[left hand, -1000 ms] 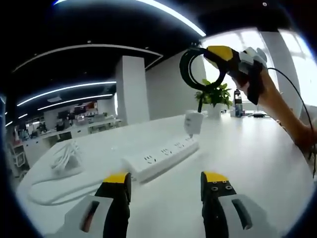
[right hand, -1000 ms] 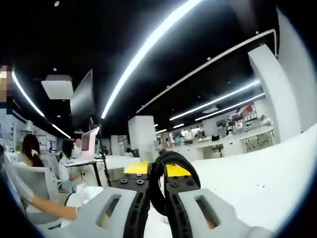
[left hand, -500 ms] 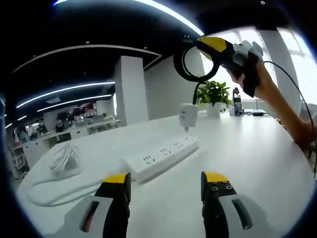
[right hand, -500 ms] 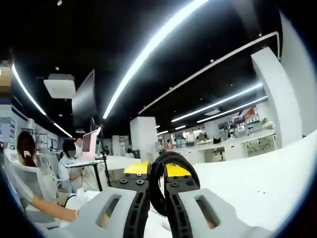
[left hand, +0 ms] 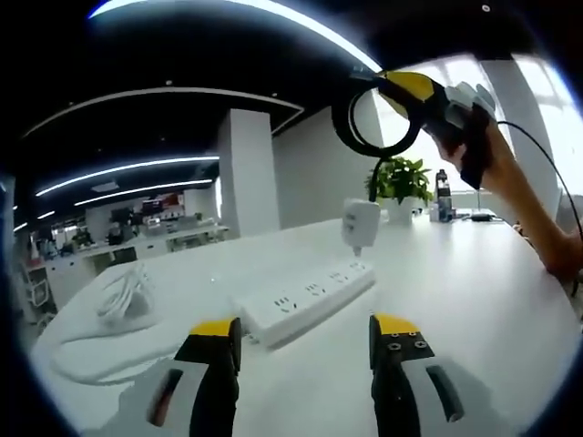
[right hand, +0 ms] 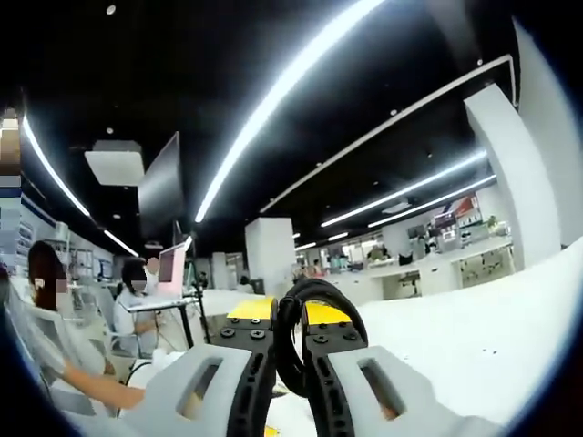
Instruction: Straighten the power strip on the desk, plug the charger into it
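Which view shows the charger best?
The left gripper view: the white charger hangs by its black cable from the right gripper, just above the power strip. The right gripper view shows the cable loop between its shut jaws.

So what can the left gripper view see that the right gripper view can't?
The left gripper view has the white power strip lying on the desk, the white charger hanging just above it, a coil of white cord and a potted plant. The right gripper view has people sitting at a laptop. Both have the black cable, pinched in the right tongs, and the big office behind.
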A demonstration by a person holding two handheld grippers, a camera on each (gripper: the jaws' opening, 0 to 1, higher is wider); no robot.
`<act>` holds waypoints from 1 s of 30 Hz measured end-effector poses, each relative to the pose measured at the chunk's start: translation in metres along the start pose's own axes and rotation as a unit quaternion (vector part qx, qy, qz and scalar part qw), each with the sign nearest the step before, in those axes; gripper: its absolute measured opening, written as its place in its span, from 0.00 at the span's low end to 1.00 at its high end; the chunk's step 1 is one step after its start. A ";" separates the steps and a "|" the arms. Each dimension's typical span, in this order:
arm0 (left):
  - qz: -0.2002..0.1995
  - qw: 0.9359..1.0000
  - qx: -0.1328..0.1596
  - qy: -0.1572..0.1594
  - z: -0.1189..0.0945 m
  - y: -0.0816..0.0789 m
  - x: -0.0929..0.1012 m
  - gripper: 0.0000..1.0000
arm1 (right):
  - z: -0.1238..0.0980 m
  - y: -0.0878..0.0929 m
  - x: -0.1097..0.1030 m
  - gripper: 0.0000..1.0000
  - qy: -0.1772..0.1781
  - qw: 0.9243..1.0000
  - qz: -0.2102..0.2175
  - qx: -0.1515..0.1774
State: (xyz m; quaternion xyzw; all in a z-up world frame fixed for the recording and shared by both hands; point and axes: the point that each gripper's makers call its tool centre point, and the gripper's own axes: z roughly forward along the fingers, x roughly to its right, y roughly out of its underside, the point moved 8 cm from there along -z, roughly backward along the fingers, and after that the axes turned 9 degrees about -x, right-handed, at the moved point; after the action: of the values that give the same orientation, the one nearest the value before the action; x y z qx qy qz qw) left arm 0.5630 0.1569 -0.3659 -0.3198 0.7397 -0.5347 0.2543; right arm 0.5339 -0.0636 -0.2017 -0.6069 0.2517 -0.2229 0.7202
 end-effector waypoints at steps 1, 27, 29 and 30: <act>-0.001 1.000 0.003 0.000 0.001 -0.002 0.000 0.57 | 0.001 -0.003 0.004 0.08 0.000 1.000 0.001 0.000; 0.021 0.998 0.047 0.034 0.019 -0.046 0.033 0.57 | -0.003 -0.004 -0.008 0.08 -0.009 1.000 0.000 0.009; 0.019 0.998 0.048 0.037 0.022 -0.047 0.035 0.57 | -0.003 -0.003 -0.008 0.08 -0.008 1.000 0.000 0.009; 0.019 0.998 0.049 0.039 0.023 -0.048 0.036 0.57 | -0.003 -0.003 -0.008 0.08 -0.008 1.000 0.001 0.008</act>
State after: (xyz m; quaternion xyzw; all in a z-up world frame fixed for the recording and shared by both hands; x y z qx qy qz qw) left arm 0.5651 0.1047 -0.3286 -0.2718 0.7282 -0.5773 0.2502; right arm 0.5257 -0.0619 -0.1988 -0.6024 0.2445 -0.2198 0.7274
